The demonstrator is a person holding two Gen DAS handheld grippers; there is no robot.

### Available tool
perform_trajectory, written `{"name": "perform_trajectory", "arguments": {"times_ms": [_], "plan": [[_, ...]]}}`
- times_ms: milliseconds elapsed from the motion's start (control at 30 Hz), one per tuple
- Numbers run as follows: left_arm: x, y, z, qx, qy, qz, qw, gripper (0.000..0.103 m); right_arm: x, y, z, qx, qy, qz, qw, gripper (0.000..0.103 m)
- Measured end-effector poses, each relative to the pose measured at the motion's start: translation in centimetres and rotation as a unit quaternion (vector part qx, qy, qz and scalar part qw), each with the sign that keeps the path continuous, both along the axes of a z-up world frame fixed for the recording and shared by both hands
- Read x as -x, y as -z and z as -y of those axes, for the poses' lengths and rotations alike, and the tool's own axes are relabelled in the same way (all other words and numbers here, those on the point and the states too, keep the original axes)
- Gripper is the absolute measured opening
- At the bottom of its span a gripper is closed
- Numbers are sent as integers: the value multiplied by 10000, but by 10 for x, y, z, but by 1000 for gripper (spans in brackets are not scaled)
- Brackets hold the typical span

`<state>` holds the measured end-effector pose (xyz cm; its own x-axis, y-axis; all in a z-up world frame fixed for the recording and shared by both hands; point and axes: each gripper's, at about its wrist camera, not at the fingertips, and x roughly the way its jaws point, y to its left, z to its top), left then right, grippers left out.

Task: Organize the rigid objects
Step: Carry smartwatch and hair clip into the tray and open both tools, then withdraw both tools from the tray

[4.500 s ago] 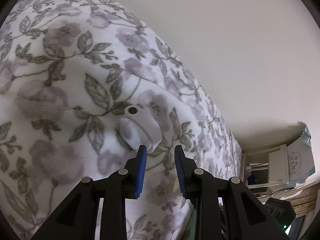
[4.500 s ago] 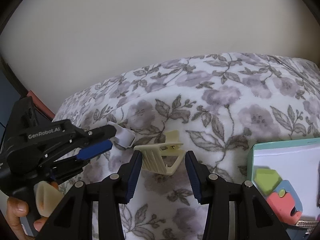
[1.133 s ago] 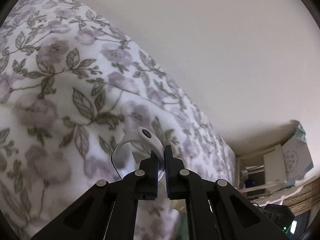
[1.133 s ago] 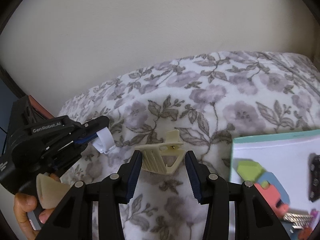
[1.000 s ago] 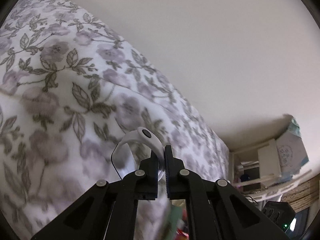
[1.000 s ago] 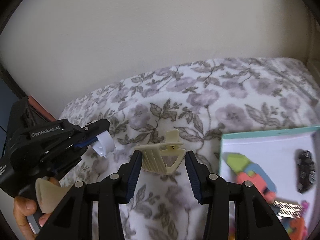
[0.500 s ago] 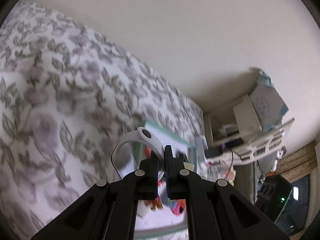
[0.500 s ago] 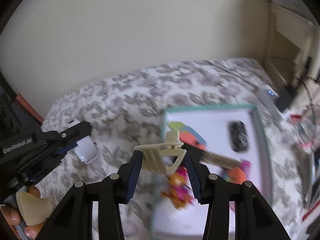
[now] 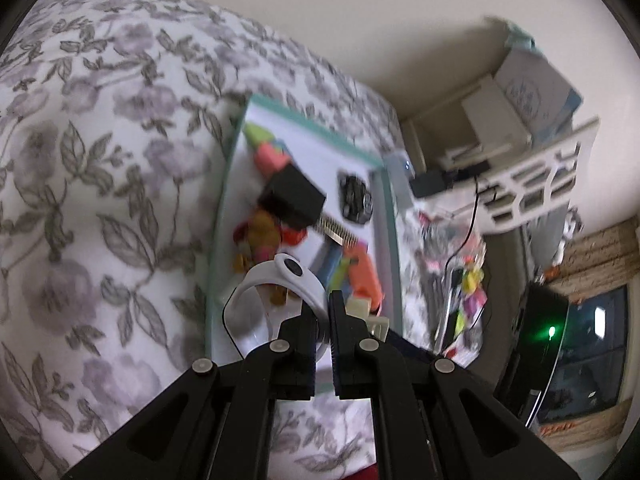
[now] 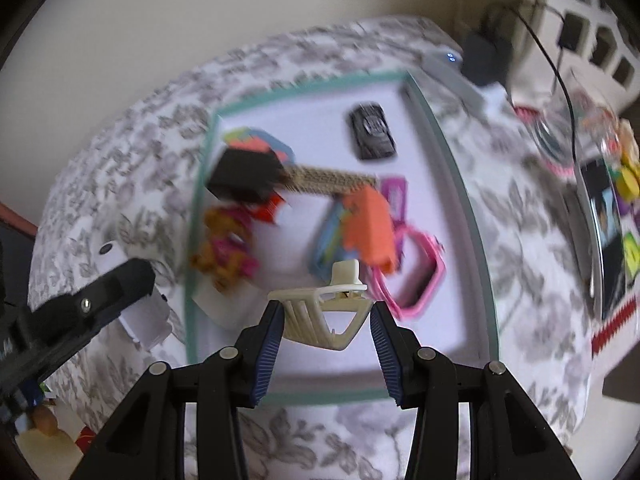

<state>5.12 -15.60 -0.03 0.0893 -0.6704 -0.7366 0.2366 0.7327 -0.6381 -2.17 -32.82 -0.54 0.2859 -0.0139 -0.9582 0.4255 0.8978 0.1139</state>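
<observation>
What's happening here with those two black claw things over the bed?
A person is tidying small items into a teal-rimmed tray on a flowered bedspread. The left gripper is clamped on a white ring-shaped piece; the right gripper holds a cream plastic clip above the tray, which already holds several toys.

Readable text: we found none that we could make out in either view.
Pale blue-and-white cardboard box (image 9: 534, 84) on the white shelf: we saw a round blue emblem printed on its face, too blurred for us to read.
Black body of the left gripper (image 10: 76, 312) at the edge of the right wrist view: we saw only a scrap of white lettering, cut off by the frame, which we could not read.
</observation>
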Motion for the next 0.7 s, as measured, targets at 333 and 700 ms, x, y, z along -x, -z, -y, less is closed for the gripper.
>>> {"name": "perform_trajectory", "arguments": {"times_ms": [333, 700], "plan": [[19, 26, 6, -612, 273, -220, 9975, 7, 21, 13, 2, -68, 149, -181, 9997, 48], [33, 22, -14, -767, 127, 25, 9970, 75, 35, 2, -5, 35, 132, -12, 9999, 61]]}}
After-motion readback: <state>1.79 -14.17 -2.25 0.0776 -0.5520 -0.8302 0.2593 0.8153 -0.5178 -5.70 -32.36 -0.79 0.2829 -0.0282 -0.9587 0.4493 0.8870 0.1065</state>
